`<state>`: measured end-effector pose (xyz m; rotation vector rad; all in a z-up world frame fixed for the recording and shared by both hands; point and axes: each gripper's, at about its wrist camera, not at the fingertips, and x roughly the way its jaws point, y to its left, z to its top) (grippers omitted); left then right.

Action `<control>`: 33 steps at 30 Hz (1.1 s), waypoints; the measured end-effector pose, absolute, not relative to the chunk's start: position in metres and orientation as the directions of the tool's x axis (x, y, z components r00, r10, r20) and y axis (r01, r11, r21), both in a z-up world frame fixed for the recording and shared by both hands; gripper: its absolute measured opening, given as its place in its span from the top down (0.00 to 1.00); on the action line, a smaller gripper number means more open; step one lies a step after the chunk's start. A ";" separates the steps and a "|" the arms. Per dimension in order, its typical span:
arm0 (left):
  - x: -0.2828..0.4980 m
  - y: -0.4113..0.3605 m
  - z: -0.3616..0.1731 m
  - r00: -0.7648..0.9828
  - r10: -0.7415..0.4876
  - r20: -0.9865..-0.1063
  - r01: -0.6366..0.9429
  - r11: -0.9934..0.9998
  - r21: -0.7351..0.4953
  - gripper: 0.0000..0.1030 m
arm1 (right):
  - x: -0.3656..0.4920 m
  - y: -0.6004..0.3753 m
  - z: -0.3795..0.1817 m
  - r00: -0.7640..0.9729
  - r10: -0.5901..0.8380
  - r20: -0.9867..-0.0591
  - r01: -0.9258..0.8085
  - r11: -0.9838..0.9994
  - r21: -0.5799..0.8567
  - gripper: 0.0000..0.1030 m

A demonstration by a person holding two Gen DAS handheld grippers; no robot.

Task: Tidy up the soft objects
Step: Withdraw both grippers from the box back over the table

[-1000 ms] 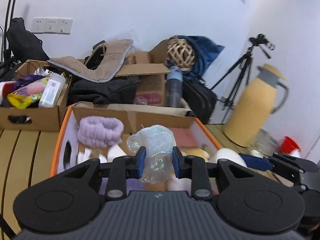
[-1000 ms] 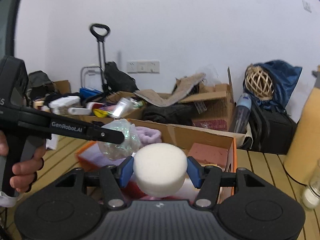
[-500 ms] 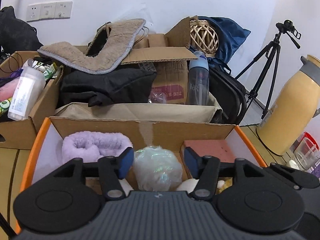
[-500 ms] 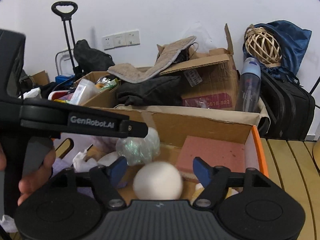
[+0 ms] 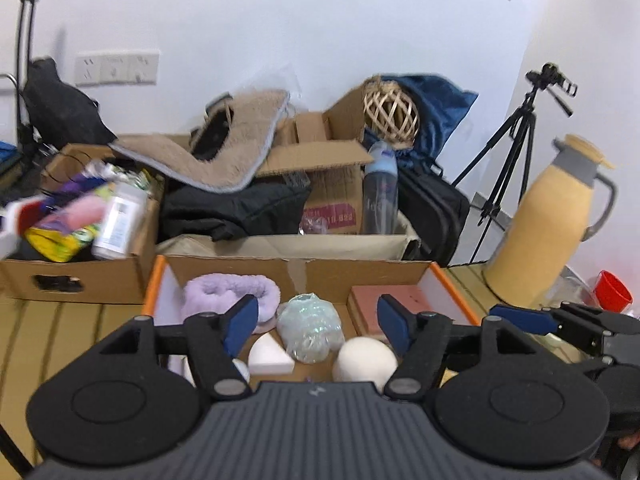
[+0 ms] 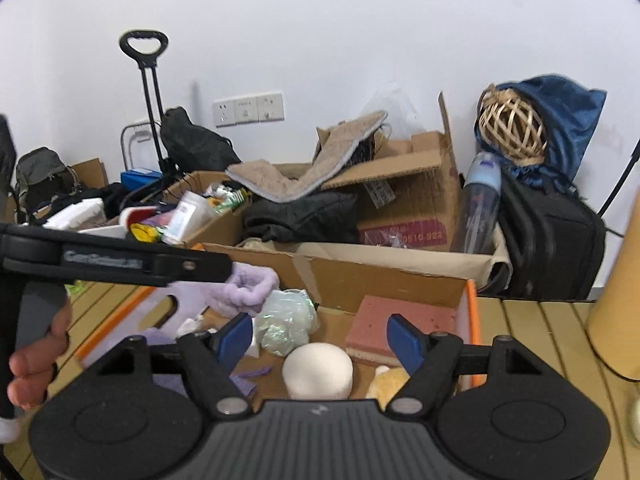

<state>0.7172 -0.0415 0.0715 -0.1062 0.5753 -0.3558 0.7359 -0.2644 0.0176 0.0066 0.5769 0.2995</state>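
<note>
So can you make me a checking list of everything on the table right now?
Surface: wooden slat table, holding boxes.
Job's things: orange-rimmed box holds a purple fuzzy band, shiny plastic puff, white round sponge, white wedge sponge, pink foam block and a yellow fluffy thing.
Clutter: side box of packets and bottles; beige mat on black cloth; wicker ball; water bottle.
Grippers: left tongs and right tongs both open, empty, above the box.
Cables: dark wires at the far left, blurry.
Surroundings: white wall, sockets, tripod, yellow jug, red cup.
</note>
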 end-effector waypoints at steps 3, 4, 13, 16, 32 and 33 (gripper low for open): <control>0.672 -0.030 0.089 0.811 -0.350 -0.469 0.299 0.937 -0.182 0.28 | 0.704 -0.270 0.038 0.809 0.284 -0.514 -0.283 0.956 0.083 0.28; 0.654 -0.027 0.094 0.822 -0.348 -0.451 0.302 0.938 -0.172 0.27 | 0.691 -0.271 0.045 0.814 0.285 -0.506 -0.284 0.955 0.082 0.27; 0.485 -0.012 0.100 0.899 -0.317 -0.303 0.310 0.948 -0.070 0.14 | 0.550 -0.278 0.088 0.862 0.303 -0.406 -0.325 0.946 0.016 0.21; 0.437 -0.001 0.086 0.888 -0.343 -0.307 0.315 0.939 -0.140 0.13 | 0.502 -0.280 0.091 0.874 0.303 -0.380 -0.328 0.945 -0.002 0.18; 0.265 0.018 0.058 0.903 -0.325 -0.281 0.290 0.943 -0.161 0.04 | 0.313 -0.289 0.050 0.877 0.318 -0.360 -0.303 0.948 0.099 0.16; 0.262 0.018 0.057 0.901 -0.326 -0.287 0.291 0.943 -0.159 0.04 | 0.306 -0.291 0.048 0.878 0.318 -0.359 -0.296 0.948 0.115 0.16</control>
